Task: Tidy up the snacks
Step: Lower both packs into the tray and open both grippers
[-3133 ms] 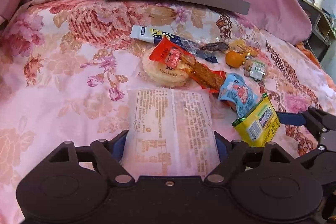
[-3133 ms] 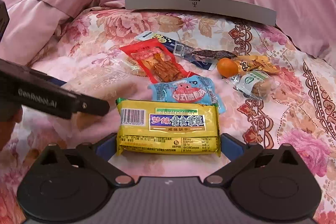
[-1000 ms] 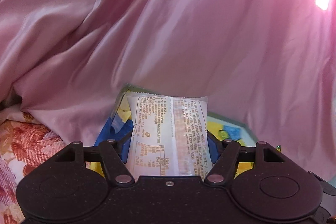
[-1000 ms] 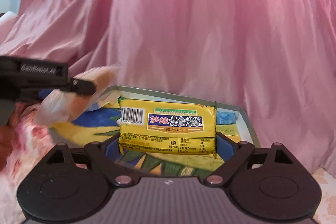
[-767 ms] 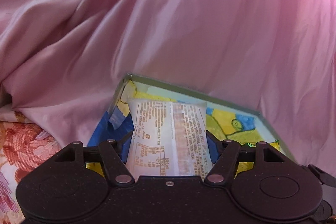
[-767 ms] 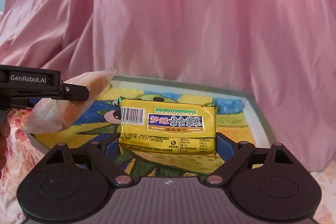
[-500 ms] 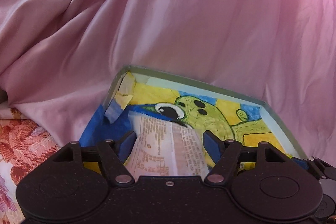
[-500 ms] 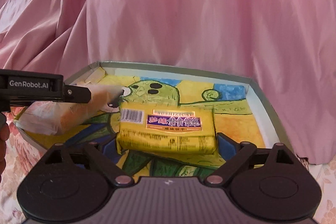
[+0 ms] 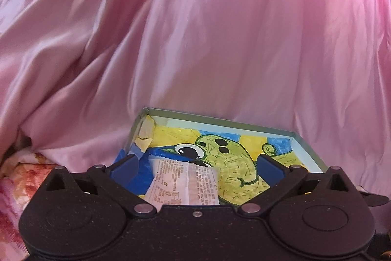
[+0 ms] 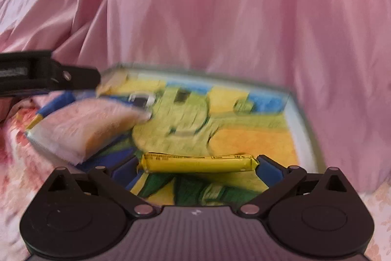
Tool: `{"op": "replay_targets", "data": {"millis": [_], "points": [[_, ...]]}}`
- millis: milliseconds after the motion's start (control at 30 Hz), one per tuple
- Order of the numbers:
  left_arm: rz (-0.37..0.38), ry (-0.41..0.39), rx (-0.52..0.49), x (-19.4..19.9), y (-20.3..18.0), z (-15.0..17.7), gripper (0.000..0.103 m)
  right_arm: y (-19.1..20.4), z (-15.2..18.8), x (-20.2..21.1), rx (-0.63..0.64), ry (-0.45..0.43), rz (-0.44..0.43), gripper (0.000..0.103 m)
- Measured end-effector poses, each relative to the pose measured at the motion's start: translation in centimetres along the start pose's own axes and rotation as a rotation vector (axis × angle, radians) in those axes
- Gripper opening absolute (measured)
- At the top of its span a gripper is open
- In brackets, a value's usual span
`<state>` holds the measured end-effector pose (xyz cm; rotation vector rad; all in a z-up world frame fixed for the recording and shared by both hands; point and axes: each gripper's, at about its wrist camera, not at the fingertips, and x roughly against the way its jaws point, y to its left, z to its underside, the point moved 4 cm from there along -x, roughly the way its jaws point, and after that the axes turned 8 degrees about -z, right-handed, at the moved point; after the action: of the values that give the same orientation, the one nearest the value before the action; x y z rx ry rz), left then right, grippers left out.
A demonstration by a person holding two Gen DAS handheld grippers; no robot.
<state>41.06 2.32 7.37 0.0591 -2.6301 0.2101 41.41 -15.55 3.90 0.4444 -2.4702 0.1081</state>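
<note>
Pink satin bedding (image 9: 220,40) rises behind a shallow tray (image 9: 220,117) painted with a green cartoon figure. Left tool (image 9: 198,164) is opening, its blue pads clear of the white packet (image 9: 183,184) lying in the tray's left part. Right tool (image 10: 196,164) is opening too; the yellow packet (image 10: 198,159) sits between its pads, over the tray's near edge.

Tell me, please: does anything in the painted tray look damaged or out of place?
Yes. In the tray, paper at the far left corner is torn and peeling. The clear packet lies askew.
</note>
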Motion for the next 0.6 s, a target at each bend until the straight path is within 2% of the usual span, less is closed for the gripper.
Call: {"op": "replay_targets", "data": {"millis": [100, 267, 467, 600], "points": [[-0.001, -0.014, 0.011, 1.3, 0.2, -0.5, 0.102, -0.6, -0.3, 0.0, -0.071, 0.056, -0.026, 0.103], [-0.014, -0.025, 0.022, 3.0, 0.5, -0.8, 0.102, -0.5, -0.5, 2.1, -0.032, -0.013, 0.003, 0.103], [-0.022, -0.039, 0.019, 4.6, 1.0, -1.2, 0.102, -1.3, -1.4, 2.3, -0.122, 0.014, -0.027, 0.103], [-0.032, -0.035, 0.023, 5.1, 1.4, -1.3, 0.102, -2.1, -3.6, 2.7, -0.193, 0.029, -0.078, 0.103]]}}
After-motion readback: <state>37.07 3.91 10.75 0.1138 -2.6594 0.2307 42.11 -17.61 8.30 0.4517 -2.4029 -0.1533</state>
